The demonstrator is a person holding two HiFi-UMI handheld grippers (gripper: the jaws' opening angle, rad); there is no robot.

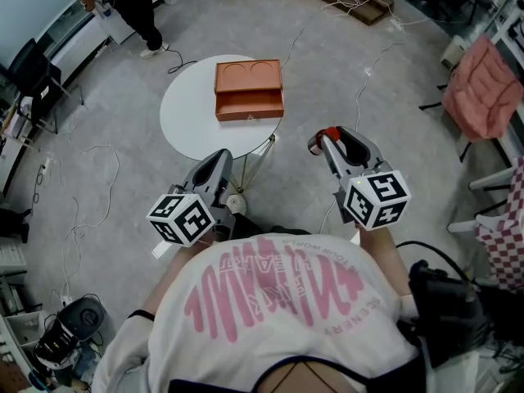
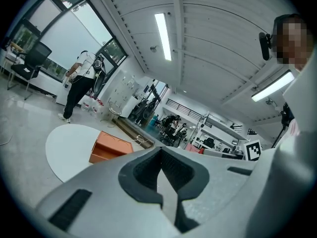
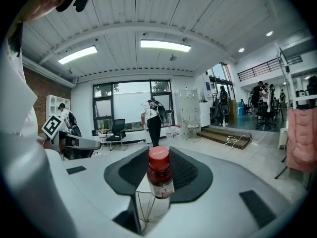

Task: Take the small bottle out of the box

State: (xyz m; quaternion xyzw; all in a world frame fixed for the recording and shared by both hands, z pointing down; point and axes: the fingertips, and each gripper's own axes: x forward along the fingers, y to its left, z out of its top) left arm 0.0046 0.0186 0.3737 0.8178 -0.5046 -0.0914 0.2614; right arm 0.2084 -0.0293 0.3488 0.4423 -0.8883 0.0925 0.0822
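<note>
An orange box [image 1: 249, 90] lies open on the round white table [image 1: 187, 117], a good way ahead of both grippers. The left gripper view shows the box [image 2: 110, 148] and table [image 2: 67, 150] at lower left. My right gripper [image 1: 329, 143] is shut on a small brown bottle with a red cap [image 1: 331, 133], held upright in the air to the right of the table. In the right gripper view the bottle [image 3: 160, 180] stands between the dark pads [image 3: 185, 170] of that gripper [image 3: 159, 158]. My left gripper [image 1: 221, 160] [image 2: 161, 155] is shut and empty, off the table's near edge.
The table stands on thin wire legs [image 1: 255, 160]. Cables [image 1: 90, 178] trail over the grey floor. A person in dark clothes [image 1: 139, 6] stands at the far left. A chair draped in pink cloth [image 1: 483, 88] is at the right, and a checked cloth [image 1: 503, 248] below it.
</note>
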